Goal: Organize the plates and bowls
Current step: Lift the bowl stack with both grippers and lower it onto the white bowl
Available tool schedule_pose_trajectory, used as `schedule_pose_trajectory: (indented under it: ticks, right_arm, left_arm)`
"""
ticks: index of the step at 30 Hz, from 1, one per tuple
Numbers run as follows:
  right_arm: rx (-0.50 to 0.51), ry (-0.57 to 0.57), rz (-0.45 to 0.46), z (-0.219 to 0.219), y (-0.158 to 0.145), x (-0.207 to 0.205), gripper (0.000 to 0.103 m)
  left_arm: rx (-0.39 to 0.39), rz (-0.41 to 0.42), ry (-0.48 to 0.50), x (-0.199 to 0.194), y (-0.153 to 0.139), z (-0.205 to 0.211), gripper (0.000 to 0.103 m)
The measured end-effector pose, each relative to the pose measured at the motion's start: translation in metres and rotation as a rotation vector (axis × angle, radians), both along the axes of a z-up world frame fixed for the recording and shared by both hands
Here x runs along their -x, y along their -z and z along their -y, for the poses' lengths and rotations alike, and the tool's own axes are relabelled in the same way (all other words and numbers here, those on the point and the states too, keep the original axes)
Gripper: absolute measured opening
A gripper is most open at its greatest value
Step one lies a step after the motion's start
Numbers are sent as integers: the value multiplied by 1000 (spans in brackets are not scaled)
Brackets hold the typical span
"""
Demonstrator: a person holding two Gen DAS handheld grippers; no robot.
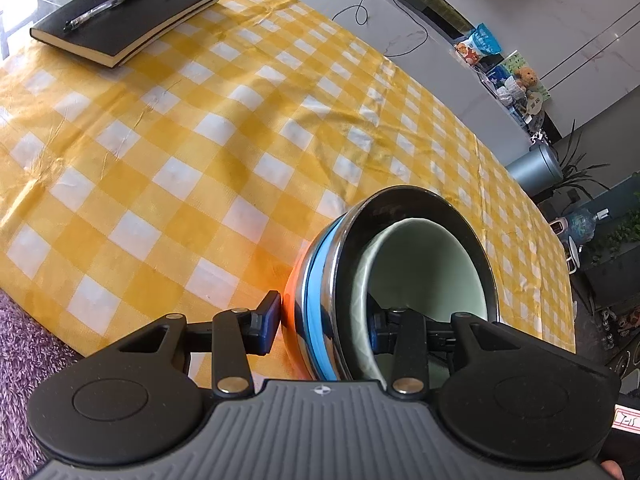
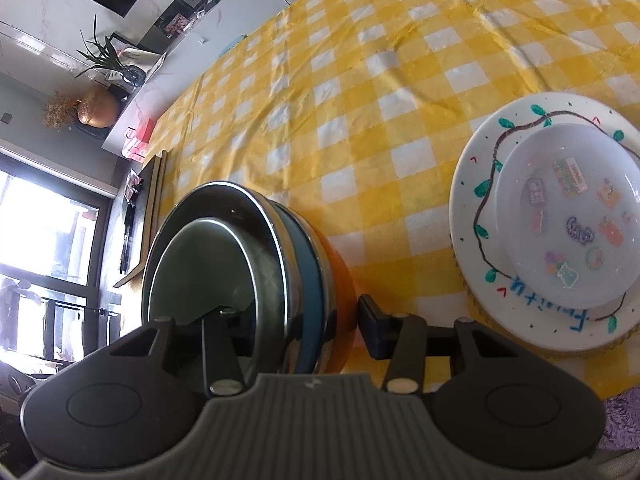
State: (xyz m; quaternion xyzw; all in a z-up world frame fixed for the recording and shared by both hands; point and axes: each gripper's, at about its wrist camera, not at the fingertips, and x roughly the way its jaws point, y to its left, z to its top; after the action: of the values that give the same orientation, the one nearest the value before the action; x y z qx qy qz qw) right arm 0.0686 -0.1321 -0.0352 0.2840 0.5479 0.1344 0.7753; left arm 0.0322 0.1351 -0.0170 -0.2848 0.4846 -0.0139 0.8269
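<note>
Two claws grip one stack of nested bowls [image 1: 400, 280] from opposite sides. The stack stands on the tabletop [image 1: 180, 152], which is covered by a yellow and white check cloth. From outside inward it is an orange bowl, a steel bowl with a blue band, and a pale green bowl [image 1: 428, 264] innermost.

Left claw [image 1: 324, 328]: one finger lies against the orange outer wall, the other reaches inside the green bowl. The stack's wall is clamped between them. Seen from this claw, the stack is at the near right of the tabletop.

Right claw [image 2: 296, 320]: one finger sits inside the green bowl, the other stands at the orange outer wall. A thin gap may remain at the outer pad; the view is not clear enough to rule it out. The wall is held between the fingers.

Both claws point steeply down at the stack.

To the right of the stack, apart from it, a white plate [image 2: 480, 184] with a painted vine border rests on a woven mat. A smaller clear plate [image 2: 568, 216] with coloured stickers sits on top of it.

At the far left corner of the tabletop lies a black notebook [image 1: 124, 20] with a pen [image 1: 104, 4] on its cover.

A purple rug [image 1: 24, 344] shows below the near edge of the tabletop.
</note>
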Motion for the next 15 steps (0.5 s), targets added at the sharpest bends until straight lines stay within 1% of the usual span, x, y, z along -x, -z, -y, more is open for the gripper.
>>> schedule_pose_trajectory:
  ticks: [6, 10, 15]
  right_arm:
    - [-19, 16, 27, 23, -17, 5, 46]
    - [-40, 40, 19, 48, -28, 11, 46]
    - [-45, 89, 40, 87, -41, 18, 46]
  left_arm:
    - [-16, 38, 36, 3, -19, 23, 46]
    - [-26, 60, 74, 3, -30, 46, 46]
    - [-10, 69, 133, -4, -38, 78, 46]
